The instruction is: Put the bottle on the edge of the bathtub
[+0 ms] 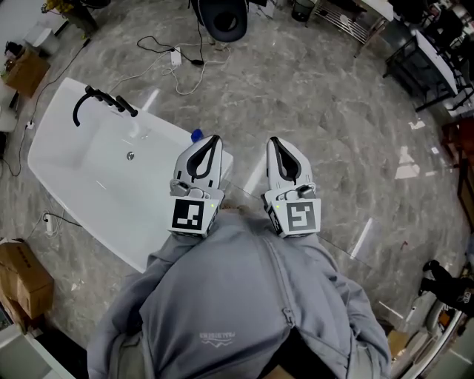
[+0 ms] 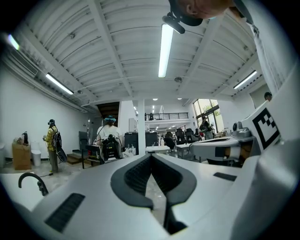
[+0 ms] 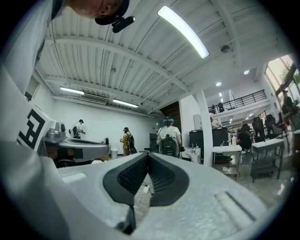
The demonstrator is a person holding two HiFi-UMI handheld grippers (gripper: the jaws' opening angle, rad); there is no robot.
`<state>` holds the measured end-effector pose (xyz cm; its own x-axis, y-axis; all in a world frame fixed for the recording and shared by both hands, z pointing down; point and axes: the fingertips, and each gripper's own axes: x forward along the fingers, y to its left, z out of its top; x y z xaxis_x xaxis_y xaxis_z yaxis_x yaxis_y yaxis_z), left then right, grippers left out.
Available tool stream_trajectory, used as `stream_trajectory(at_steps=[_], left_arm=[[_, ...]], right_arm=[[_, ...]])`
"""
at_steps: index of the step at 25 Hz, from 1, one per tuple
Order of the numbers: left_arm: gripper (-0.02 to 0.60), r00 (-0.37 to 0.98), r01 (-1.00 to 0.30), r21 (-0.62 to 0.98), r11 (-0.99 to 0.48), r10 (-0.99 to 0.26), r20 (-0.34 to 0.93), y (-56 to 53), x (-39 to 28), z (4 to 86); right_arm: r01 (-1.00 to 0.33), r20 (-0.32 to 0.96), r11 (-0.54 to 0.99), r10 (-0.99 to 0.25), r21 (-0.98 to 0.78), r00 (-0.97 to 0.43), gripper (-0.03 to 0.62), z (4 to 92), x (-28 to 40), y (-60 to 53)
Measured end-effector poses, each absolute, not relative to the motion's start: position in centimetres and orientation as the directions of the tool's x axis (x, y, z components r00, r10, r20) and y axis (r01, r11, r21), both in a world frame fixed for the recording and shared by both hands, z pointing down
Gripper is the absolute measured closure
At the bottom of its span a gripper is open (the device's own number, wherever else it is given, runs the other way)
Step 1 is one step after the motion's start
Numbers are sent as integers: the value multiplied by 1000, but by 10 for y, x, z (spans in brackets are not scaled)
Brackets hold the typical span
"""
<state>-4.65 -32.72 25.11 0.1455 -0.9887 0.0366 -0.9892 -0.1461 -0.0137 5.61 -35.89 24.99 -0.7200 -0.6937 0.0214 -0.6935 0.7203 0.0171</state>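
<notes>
The white bathtub (image 1: 67,126) lies on the marble floor at the left, with a black faucet (image 1: 100,100) at its far end. A small blue-topped object (image 1: 196,135), apparently the bottle, stands at the tub's near right rim; most of it is hidden behind my left gripper (image 1: 212,141). That gripper is shut with nothing in it and hangs level just right of the blue top. My right gripper (image 1: 275,141) is held beside it over the floor, also shut and empty. In the gripper views the left gripper (image 2: 151,158) and the right gripper (image 3: 147,157) each show their pads meeting. The faucet (image 2: 31,181) shows low left.
White cables and a power strip (image 1: 176,57) trail on the floor beyond the tub. Cardboard boxes (image 1: 24,70) sit at the left and a dark chair base (image 1: 222,18) at the top. Metal racks (image 1: 429,59) stand far right. People (image 3: 168,136) work in the hall behind.
</notes>
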Motion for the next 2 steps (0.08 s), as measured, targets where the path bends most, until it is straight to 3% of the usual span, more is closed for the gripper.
stream_trajectory(at_steps=[2], left_arm=[[575, 141, -990, -15, -142, -989, 32, -329, -48, 250]], right_arm=[[-701, 40, 713, -701, 22, -712, 591, 251, 56, -360]])
